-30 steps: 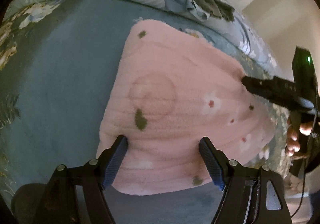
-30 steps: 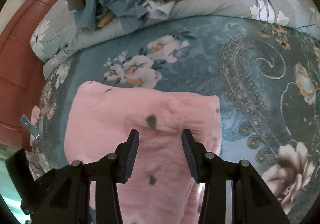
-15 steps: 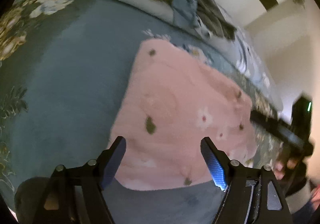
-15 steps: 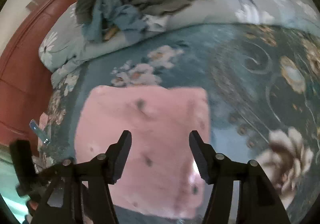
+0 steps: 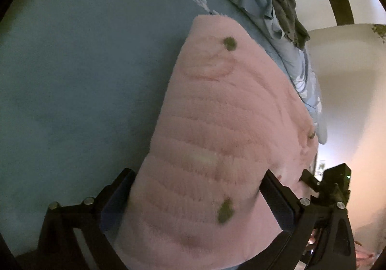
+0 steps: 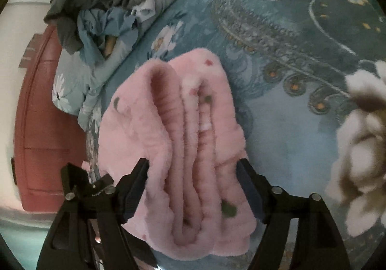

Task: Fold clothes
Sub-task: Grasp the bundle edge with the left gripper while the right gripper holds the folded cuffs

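A pink fleece garment [image 5: 229,125] with green and red spots lies folded on the blue bedspread [image 5: 72,76]. My left gripper [image 5: 196,197] stands low over its near end. Its jaws are opening, and the fleece fills the gap between the fingers. The right wrist view shows the garment [image 6: 183,125] edge-on as several thick folded layers. My right gripper [image 6: 193,184] straddles that stack, jaws opening, a finger at each side. Each gripper shows in the other's view: the right gripper [image 5: 320,188] at the garment's right edge, the left gripper [image 6: 79,185] at its left.
A heap of grey and blue clothes [image 6: 108,4] lies on a pale floral quilt [image 6: 72,81] at the bed's far side. A red-brown wooden cabinet [image 6: 41,137] stands beyond the bed's left edge. The teal floral bedspread [image 6: 301,52] stretches to the right.
Both grippers have dropped closer to the pink garment and rolled. Their jaws have spread wider. The garment now sits between each pair of fingers, its folded layers seen edge-on from the right.
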{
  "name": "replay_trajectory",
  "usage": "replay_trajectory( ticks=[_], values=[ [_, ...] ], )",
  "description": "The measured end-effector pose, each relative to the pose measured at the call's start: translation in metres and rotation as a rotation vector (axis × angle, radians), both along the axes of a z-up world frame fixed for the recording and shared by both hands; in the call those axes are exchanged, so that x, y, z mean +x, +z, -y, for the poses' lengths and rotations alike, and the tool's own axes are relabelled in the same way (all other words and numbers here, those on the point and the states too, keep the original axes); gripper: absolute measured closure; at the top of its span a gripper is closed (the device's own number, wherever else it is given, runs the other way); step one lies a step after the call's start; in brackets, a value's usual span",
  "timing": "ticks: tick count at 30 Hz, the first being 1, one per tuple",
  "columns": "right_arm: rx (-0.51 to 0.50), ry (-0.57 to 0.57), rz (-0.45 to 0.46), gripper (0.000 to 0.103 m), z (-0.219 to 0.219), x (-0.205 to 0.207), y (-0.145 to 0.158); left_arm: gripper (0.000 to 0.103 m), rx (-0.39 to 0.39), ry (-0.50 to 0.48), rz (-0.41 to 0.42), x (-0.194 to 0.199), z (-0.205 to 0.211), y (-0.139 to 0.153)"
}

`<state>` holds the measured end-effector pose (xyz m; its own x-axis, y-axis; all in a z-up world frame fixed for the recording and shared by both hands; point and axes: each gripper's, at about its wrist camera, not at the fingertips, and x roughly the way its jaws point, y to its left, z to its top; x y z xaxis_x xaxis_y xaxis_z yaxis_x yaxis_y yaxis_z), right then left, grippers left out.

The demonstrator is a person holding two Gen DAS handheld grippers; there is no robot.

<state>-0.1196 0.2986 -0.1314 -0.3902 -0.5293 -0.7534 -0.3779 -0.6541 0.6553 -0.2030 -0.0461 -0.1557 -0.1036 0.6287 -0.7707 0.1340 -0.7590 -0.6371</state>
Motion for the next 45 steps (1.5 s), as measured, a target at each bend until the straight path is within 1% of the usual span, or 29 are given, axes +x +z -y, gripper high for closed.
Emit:
replay_trajectory(
  ticks=[1,6,10,11,12,13,18,24,26,27,28,29,30,32,34,36,38,41,45],
  values=[
    [-0.004,0.007,0.0,0.017,0.002,-0.001,-0.001,0.0,0.009,-0.012,0.005,-0.001,-0.001,-0.003],
    [-0.045,0.015,-0.006,0.016,0.003,-0.002,-0.011,0.0,0.051,-0.016,0.018,-0.003,0.001,-0.01],
    [-0.071,0.007,-0.022,0.013,0.001,0.004,-0.019,0.0,0.071,-0.013,0.024,-0.003,0.001,-0.012],
    [-0.073,0.003,-0.027,0.011,0.0,0.007,-0.02,0.0,0.071,-0.012,0.023,-0.003,0.001,-0.013],
    [-0.086,0.003,-0.013,0.005,0.001,0.007,-0.024,0.0,0.072,-0.011,0.022,-0.002,0.0,-0.013],
    [-0.099,0.004,0.0,0.005,0.003,0.008,-0.028,0.0,0.069,-0.014,0.021,-0.001,0.0,-0.013],
    [-0.108,-0.038,-0.007,0.005,0.002,0.013,-0.03,0.0,0.05,-0.034,0.022,-0.002,-0.003,-0.012],
    [-0.14,-0.072,0.01,0.005,0.0,0.008,-0.032,0.0,0.057,-0.016,0.02,-0.001,-0.003,-0.011],
    [-0.123,-0.078,0.009,0.007,0.003,0.009,-0.029,0.001,0.052,-0.01,0.013,0.001,-0.001,-0.009],
    [-0.123,-0.083,0.005,0.015,0.004,0.008,-0.028,0.002,0.049,-0.007,0.01,0.002,-0.001,-0.008],
    [-0.125,-0.09,0.006,0.019,0.006,0.008,-0.027,0.006,0.047,-0.004,0.007,0.003,-0.001,-0.007],
    [-0.127,-0.097,0.007,0.02,0.007,0.007,-0.027,0.011,0.044,-0.002,0.004,0.005,-0.002,-0.005],
    [-0.127,-0.103,0.006,0.025,0.008,0.007,-0.026,0.012,0.041,0.001,0.001,0.006,-0.002,-0.004],
    [-0.125,-0.114,0.005,0.032,0.01,0.01,-0.022,0.019,0.027,0.007,-0.011,0.009,-0.003,0.0],
    [-0.111,-0.113,0.006,0.043,0.012,0.012,-0.016,0.023,0.015,0.018,-0.029,0.013,-0.001,0.009],
    [-0.097,-0.113,0.002,0.048,0.013,0.013,-0.009,0.028,0.003,0.027,-0.054,0.018,-0.001,0.019],
    [-0.109,-0.12,-0.018,0.051,0.012,0.016,0.0,0.036,-0.004,0.032,-0.087,0.025,-0.003,0.03],
    [-0.12,-0.123,-0.044,0.052,0.013,0.014,0.014,0.042,-0.008,0.034,-0.123,0.037,-0.004,0.045],
    [-0.099,-0.099,-0.086,0.053,0.012,0.021,0.036,0.045,-0.012,0.024,-0.166,0.045,-0.02,0.067]
  ],
)
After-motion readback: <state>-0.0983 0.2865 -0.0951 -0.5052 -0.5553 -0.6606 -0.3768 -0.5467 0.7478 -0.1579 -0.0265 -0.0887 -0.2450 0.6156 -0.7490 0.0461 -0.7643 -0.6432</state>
